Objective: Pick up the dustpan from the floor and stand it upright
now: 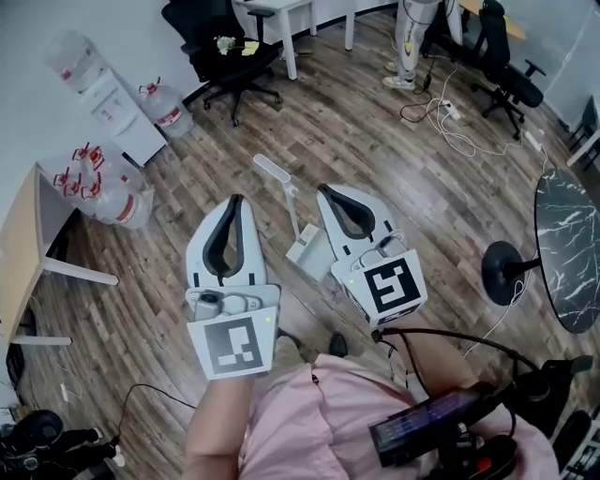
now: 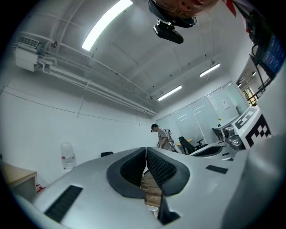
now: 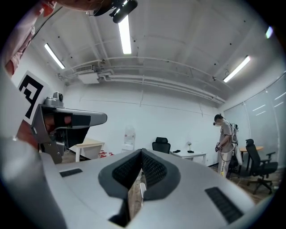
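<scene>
The white dustpan (image 1: 307, 251) lies flat on the wooden floor, its long handle (image 1: 274, 171) pointing away toward the far side. In the head view both grippers are held above it. The left gripper (image 1: 237, 201) hovers left of the handle, its jaws shut with nothing between them. Over the pan's right side the right gripper (image 1: 324, 191) is also shut and empty, hiding part of the pan. Along the left gripper (image 2: 145, 150) and the right gripper (image 3: 142, 153) I see only a sliver of floor through the closed pads.
A black office chair (image 1: 230, 56) and white desk (image 1: 281, 19) stand at the back. A water dispenser (image 1: 105, 94) and bottles (image 1: 117, 197) are at the left, by a wooden table (image 1: 23, 244). Cables (image 1: 459, 131), a person (image 1: 410, 37) and a dark round table (image 1: 567, 248) are to the right.
</scene>
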`<state>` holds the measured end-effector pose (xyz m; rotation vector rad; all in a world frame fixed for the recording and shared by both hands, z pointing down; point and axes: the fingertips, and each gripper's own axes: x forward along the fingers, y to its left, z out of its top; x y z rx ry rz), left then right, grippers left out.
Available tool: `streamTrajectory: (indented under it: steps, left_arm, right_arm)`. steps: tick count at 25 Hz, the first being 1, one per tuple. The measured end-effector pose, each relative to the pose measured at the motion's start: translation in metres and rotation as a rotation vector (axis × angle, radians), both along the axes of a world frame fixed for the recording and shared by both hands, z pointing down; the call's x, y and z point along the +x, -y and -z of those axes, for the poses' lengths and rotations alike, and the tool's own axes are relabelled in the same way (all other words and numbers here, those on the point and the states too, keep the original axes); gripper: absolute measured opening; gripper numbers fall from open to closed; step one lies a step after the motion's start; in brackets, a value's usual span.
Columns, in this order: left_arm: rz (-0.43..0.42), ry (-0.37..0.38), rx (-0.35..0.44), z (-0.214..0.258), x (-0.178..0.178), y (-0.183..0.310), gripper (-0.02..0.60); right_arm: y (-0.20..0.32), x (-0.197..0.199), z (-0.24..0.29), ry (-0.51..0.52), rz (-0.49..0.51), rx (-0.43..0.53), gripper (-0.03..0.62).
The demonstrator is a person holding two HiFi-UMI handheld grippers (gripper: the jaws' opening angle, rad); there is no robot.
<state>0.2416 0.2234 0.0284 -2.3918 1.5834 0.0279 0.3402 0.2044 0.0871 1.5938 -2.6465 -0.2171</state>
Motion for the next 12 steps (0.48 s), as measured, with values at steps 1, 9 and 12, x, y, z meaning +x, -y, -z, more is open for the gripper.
streamTrajectory:
  steps: [1,9,12]
  left_arm:
    - [-0.002,-0.003,0.002,0.001,0.002,-0.001,0.014]
    - [-0.007,-0.007,0.006,0.004,0.005,-0.003,0.014]
    - [-0.011,-0.006,0.002,0.004,0.006,-0.002,0.014]
  right_arm:
    - [-0.002,0.001,0.003,0.001,0.002,0.007,0.000]
    - [-0.006,0.000,0.012,0.002,0.008,0.031,0.000]
    - [-0.006,0.000,0.014,0.004,0.007,0.032,0.000]
